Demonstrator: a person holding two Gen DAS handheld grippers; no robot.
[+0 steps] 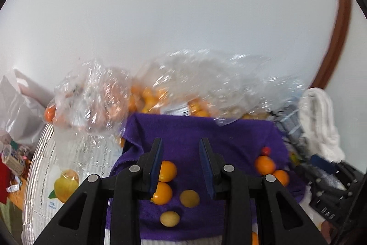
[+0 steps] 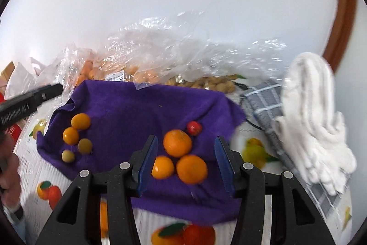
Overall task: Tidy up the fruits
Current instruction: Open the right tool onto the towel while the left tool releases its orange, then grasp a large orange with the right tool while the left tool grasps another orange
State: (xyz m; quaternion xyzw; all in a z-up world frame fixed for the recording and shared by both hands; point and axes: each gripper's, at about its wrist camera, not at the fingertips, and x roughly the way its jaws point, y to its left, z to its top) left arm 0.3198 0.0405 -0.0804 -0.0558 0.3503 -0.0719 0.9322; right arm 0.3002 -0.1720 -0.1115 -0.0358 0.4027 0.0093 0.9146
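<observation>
Left wrist view: both claws, left claw [image 1: 181, 164] and right claw [image 2: 186, 161], gape released; bag label [image 2: 114, 77] unreadable.

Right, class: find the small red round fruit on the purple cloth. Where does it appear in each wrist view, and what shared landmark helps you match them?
Left wrist view: small red round fruit, right of centre, just above an orange near the cloth's right edge.
Right wrist view: it sits near centre, up and right of the top orange.
Shared landmark: the purple cloth.
</observation>
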